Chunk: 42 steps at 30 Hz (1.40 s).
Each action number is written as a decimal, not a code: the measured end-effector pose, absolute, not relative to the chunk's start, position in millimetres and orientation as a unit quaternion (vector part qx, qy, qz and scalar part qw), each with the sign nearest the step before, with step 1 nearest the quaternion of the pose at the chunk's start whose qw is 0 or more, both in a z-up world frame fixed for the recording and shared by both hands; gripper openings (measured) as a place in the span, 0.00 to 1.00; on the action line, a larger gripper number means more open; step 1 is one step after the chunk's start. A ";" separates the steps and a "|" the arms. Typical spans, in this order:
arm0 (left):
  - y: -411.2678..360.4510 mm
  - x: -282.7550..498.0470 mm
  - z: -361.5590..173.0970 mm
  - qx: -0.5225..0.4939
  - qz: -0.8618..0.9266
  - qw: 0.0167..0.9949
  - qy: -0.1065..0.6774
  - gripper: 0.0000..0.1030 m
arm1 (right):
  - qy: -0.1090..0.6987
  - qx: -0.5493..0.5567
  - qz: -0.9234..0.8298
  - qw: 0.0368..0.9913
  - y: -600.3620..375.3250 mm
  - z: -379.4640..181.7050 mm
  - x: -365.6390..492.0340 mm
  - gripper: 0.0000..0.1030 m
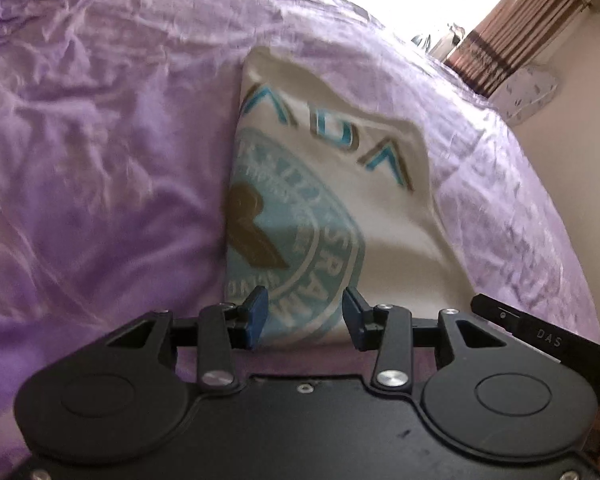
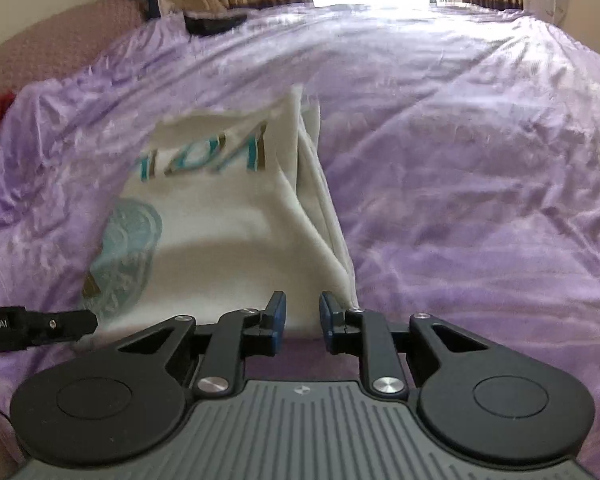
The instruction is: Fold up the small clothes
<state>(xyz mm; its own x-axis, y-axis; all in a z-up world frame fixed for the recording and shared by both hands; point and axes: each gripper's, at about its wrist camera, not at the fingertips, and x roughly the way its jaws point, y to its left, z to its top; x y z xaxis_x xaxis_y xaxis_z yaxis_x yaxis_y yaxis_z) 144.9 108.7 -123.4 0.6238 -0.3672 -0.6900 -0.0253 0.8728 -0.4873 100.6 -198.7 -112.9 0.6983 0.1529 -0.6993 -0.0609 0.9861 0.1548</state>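
White T-shirt [image 1: 332, 184] with a teal round print, folded lengthwise, lies on a purple bedspread [image 1: 100, 160]. Left gripper [image 1: 305, 316] hovers at its near hem, jaws apart, empty. Right gripper [image 2: 302, 322] alongside, jaws narrowly parted, gripping nothing.

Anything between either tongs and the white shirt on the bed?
Nothing visible. The white shirt lies on the purple bedsheet, its near hem right at the left tongs and right tongs, both with jaws apart and no other object between.
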 end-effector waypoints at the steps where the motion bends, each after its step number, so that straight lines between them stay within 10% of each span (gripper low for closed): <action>1: 110.3 146.3 -122.1 -0.234 -0.097 0.871 0.421 0.41 | 0.376 0.060 0.057 0.923 -198.4 -109.0 99.9 0.26; 25: 101.4 120.4 -57.9 -0.163 -0.114 0.878 0.435 0.44 | 0.374 0.035 0.053 0.925 -191.3 -68.8 76.6 0.29; 30: 98.7 90.9 -36.0 -0.151 -0.128 0.867 0.457 0.45 | 0.381 0.049 0.069 0.921 -187.4 -33.8 46.0 0.56; 42: 94.5 45.4 -22.1 -0.161 -0.107 0.849 0.492 0.46 | 0.420 0.068 0.053 0.903 -187.7 -9.1 -2.8 0.61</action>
